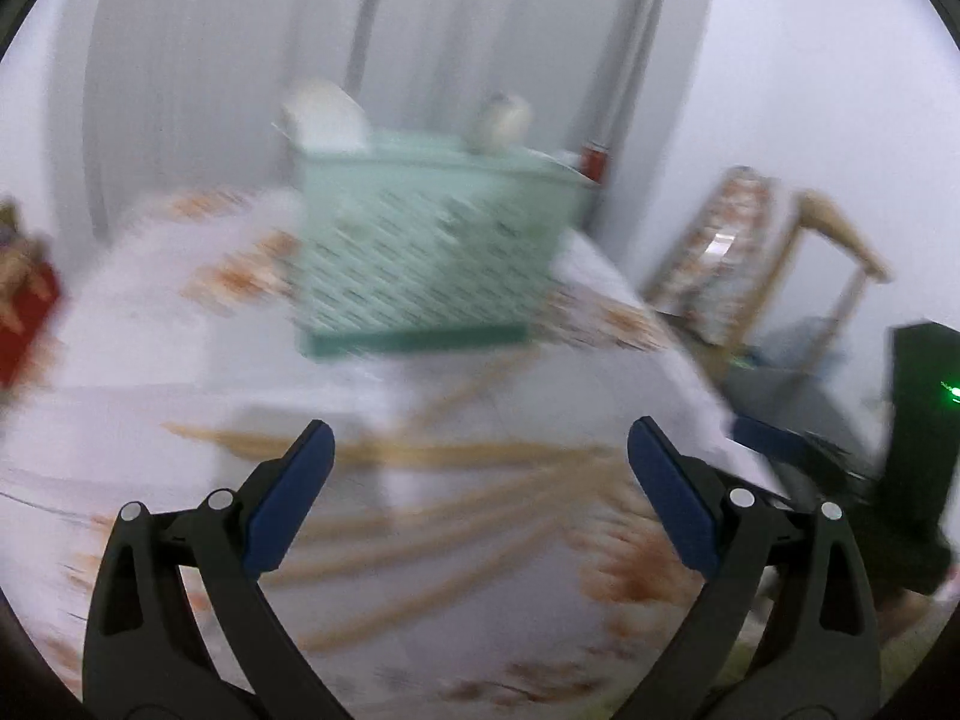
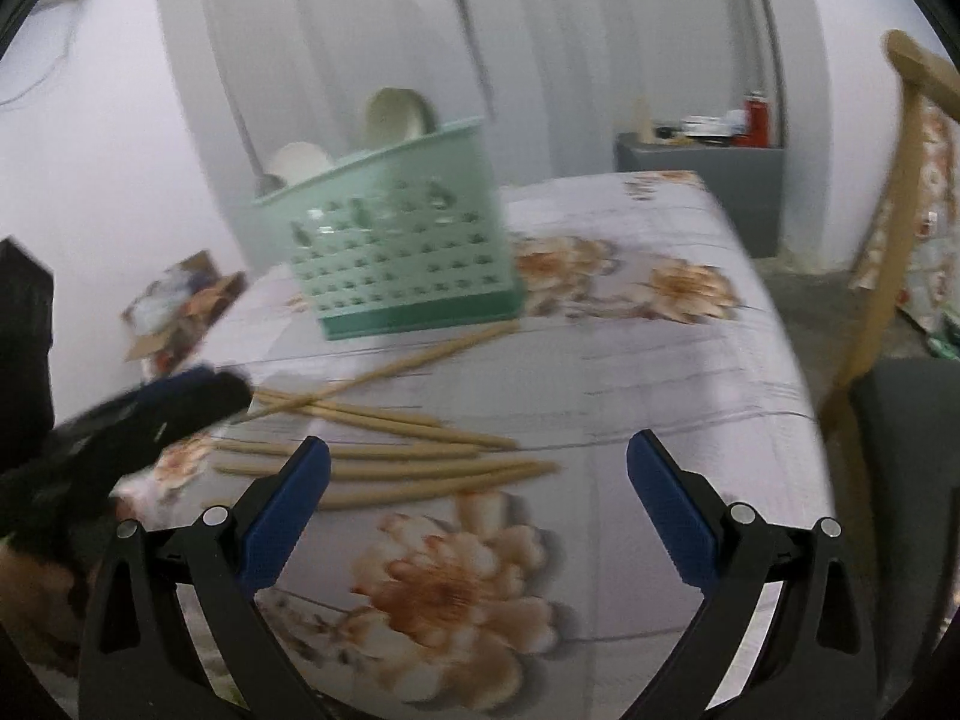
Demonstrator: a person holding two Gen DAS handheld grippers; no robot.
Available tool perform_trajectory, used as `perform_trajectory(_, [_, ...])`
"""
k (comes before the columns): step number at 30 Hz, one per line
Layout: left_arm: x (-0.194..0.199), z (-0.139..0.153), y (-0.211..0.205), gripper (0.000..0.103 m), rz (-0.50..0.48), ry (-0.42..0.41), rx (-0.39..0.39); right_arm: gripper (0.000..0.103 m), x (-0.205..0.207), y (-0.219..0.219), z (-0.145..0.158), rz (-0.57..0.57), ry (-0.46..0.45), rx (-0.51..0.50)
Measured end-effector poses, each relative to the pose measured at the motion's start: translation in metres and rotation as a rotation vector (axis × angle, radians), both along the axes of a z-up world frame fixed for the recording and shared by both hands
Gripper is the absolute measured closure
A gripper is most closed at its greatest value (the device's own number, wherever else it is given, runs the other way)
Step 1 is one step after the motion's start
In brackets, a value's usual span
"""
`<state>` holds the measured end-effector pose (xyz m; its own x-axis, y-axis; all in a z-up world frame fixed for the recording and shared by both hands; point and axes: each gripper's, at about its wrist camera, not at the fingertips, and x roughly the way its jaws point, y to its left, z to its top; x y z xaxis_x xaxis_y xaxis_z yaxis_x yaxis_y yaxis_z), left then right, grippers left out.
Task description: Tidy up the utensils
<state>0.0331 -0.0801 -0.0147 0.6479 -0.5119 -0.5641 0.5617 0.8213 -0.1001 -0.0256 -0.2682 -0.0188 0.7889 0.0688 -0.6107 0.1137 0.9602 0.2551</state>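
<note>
Ahead of right hand-held gripper (image 2: pixel 478 450), jaws apart: chopsticks (image 2: pixel 384 468) on tablecloth (image 2: pixel 660 396).

Mint-green perforated basket (image 2: pixel 396 240), tan wooden chopsticks (image 2: pixel 384 468), white bench cloth (image 2: pixel 630 372) with orange flowers, blue-padded black gripper (image 2: pixel 478 462)

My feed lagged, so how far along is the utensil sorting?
Barely begun. Done: nothing that shows; the green basket holds dishes, but no sticks can be seen in it. In hand: nothing; the left tongs and the right tongs are both open and empty. Left: all the wooden chopsticks lie loose on the floral tablecloth in front of the basket.
</note>
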Motion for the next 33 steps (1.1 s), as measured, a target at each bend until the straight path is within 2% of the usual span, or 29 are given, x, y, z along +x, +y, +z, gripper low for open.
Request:
perform_trajectory(3, [0.005, 0.009, 0.006, 0.009, 0.093, -0.080, 0.098, 0.007, 0.009, 0.011, -0.005, 0.072, 0.011, 0.034])
perform_trajectory(7, [0.017, 0.011, 0.013, 0.010, 0.130, -0.072, 0.119, 0.009, 0.014, 0.030, -0.003, 0.143, 0.014, 0.004])
perform_trajectory(10, [0.026, 0.006, 0.009, 0.030, 0.121, -0.026, 0.129, 0.014, 0.013, 0.037, 0.002, 0.158, 0.006, -0.027])
perform_trajectory(13, [0.027, -0.004, 0.007, 0.041, 0.083, 0.043, 0.126, 0.020, 0.008, 0.034, 0.006, 0.149, -0.003, -0.039])
perform_trajectory(15, [0.017, -0.009, 0.006, 0.050, 0.034, 0.066, 0.129, 0.027, 0.006, 0.025, 0.010, 0.132, -0.012, -0.041])
perform_trajectory(18, [-0.002, -0.012, 0.006, 0.057, -0.050, 0.088, 0.111, 0.035, 0.008, 0.005, 0.015, 0.087, -0.021, -0.056])
perform_trajectory(21, [-0.022, -0.019, 0.000, 0.065, -0.136, 0.131, 0.108, 0.044, 0.020, -0.019, 0.019, 0.080, 0.000, -0.003])
perform_trajectory(24, [-0.040, -0.028, -0.010, 0.073, -0.197, 0.153, 0.122, 0.047, 0.047, -0.029, 0.026, 0.169, 0.055, 0.070])
perform_trajectory(25, [-0.045, -0.030, -0.014, 0.075, -0.211, 0.166, 0.118, 0.047, 0.062, -0.026, 0.029, 0.224, 0.082, 0.071])
perform_trajectory(27, [-0.049, -0.037, -0.020, 0.088, -0.235, 0.212, 0.108, 0.047, 0.086, -0.013, 0.033, 0.311, 0.114, 0.046])
perform_trajectory(28, [-0.049, -0.041, -0.023, 0.091, -0.244, 0.235, 0.110, 0.047, 0.098, -0.003, 0.034, 0.353, 0.125, 0.019])
perform_trajectory(31, [-0.047, -0.056, -0.027, 0.093, -0.235, 0.303, 0.108, 0.047, 0.123, 0.022, 0.033, 0.452, 0.134, -0.029])
perform_trajectory(33, [-0.041, -0.064, -0.023, 0.093, -0.218, 0.341, 0.079, 0.047, 0.141, 0.043, 0.026, 0.525, 0.147, -0.059])
